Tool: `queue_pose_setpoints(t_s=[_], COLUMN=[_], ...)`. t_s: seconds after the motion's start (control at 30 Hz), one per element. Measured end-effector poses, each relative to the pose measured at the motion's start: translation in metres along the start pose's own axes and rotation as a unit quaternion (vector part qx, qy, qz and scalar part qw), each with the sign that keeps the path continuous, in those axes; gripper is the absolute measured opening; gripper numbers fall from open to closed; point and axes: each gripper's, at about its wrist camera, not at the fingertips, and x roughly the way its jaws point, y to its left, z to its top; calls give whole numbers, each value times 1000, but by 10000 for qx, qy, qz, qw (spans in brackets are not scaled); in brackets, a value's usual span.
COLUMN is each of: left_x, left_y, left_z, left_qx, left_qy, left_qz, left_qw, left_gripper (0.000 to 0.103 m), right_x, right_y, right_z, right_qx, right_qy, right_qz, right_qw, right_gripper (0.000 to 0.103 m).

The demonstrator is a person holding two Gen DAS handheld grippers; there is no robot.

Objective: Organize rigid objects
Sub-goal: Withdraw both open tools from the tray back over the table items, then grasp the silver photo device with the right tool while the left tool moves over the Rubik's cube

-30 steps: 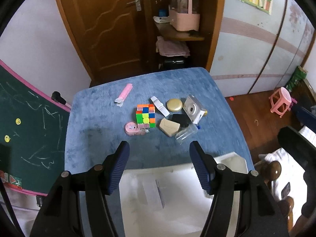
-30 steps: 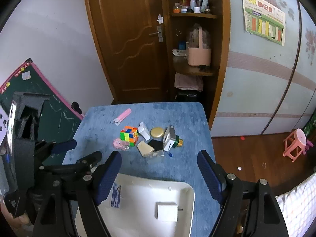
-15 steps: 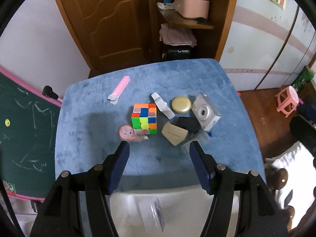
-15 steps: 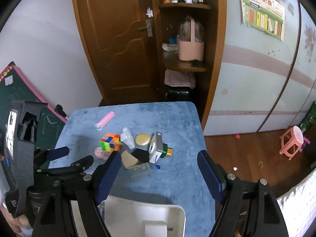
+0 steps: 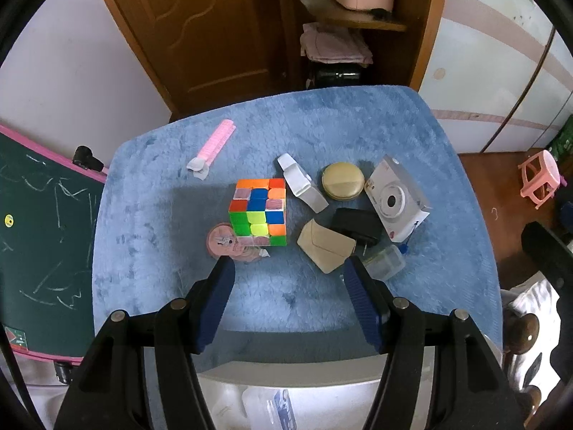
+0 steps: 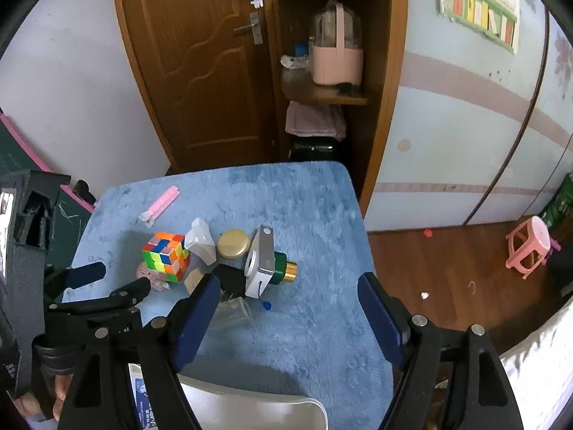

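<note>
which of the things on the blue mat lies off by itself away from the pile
The pink stick, lying flat near the far left corner of the blue mat. The cube, white camera and the rest sit bunched together.

**Small room with wooden door and open corner shelves**

A brown panelled door [image 6: 200,64] stands shut beside wooden shelves [image 6: 324,96] holding a pink basket [image 6: 336,61]. Pale sliding wardrobe doors [image 6: 465,136] line the right wall above dark wood flooring [image 6: 440,268], where a pink stool [image 6: 530,247] sits. A green chalkboard [image 5: 39,222] leans left.
</note>
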Motion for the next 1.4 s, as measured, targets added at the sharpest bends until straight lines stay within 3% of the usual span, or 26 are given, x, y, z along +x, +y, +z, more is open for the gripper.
queue_pose_setpoints(t_s=[0.6, 1.4], left_x=[26, 50], left_y=[-4, 12], left_z=[10, 30], left_qx=[190, 223], left_qy=[48, 111], left_qz=[189, -223], left_qw=[9996, 9994], left_gripper=[67, 67], right_x=[49, 77], right_y=[1, 21], right_z=[-5, 7], right_qx=[-123, -74], right_qy=[334, 620], right_qz=[-94, -211], right_qw=[9993, 9978], right_gripper=[80, 80])
